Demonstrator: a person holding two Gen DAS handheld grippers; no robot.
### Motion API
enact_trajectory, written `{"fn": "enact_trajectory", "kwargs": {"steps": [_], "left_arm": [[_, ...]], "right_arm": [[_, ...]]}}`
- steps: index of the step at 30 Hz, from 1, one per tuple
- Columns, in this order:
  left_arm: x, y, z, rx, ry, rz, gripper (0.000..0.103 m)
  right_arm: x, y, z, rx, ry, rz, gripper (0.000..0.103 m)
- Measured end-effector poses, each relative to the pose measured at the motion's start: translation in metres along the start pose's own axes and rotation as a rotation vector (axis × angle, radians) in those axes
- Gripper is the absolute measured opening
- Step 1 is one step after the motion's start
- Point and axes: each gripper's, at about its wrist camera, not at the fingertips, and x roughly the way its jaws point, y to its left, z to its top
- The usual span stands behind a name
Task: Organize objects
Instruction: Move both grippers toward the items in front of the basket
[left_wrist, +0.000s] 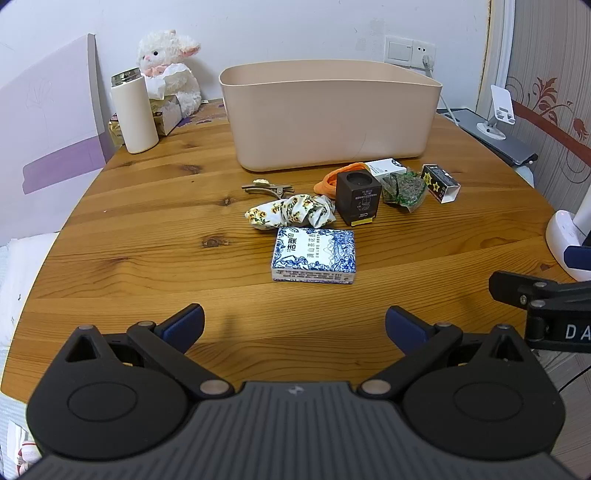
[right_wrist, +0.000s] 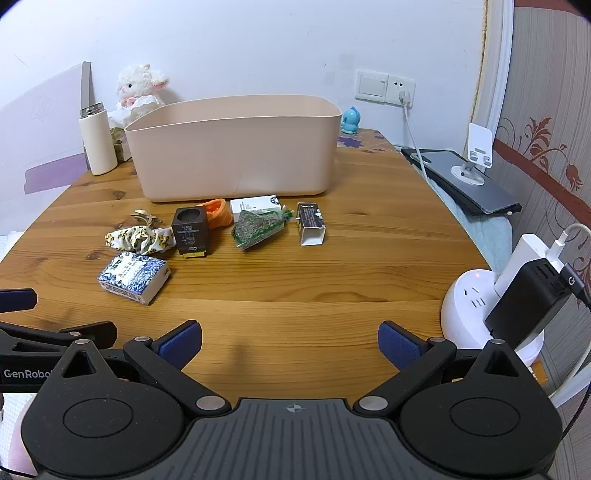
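Observation:
A beige plastic bin (left_wrist: 332, 114) (right_wrist: 236, 147) stands at the back of the round wooden table (left_wrist: 147, 229) (right_wrist: 369, 266). In front of it lie a blue-and-white box (left_wrist: 314, 254) (right_wrist: 133, 277), a floral scrunchie (left_wrist: 291, 214) (right_wrist: 138, 238), a dark cube box (left_wrist: 358, 197) (right_wrist: 191, 230), an orange cloth (left_wrist: 328, 181) (right_wrist: 218, 211), a white box (left_wrist: 386, 166) (right_wrist: 255, 203), a green packet (left_wrist: 402, 190) (right_wrist: 258, 227), a black-yellow box (left_wrist: 441, 182) (right_wrist: 311, 223) and a metal clip (left_wrist: 267, 188) (right_wrist: 146, 218). My left gripper (left_wrist: 294, 328) and right gripper (right_wrist: 290, 341) are open and empty over the table's near edge.
A white bottle (left_wrist: 133, 112) (right_wrist: 96, 140), a plush lamb (left_wrist: 168, 70) (right_wrist: 138, 86) and a tissue box stand back left. A white power hub with chargers (right_wrist: 491, 306) sits at the right edge. A phone stand (right_wrist: 474, 155) and a dark tablet lie beyond the table, right.

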Motion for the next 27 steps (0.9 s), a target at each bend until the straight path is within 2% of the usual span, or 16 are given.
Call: {"fn": "enact_trajectory", "kwargs": {"steps": [27], "left_arm": [[0.0003,-0.0015,-0.0019,0.004,0.001,-0.006,0.103]], "right_arm": [[0.0015,0.001,-0.0019,-0.007,0.008,0.004,0.103]]}}
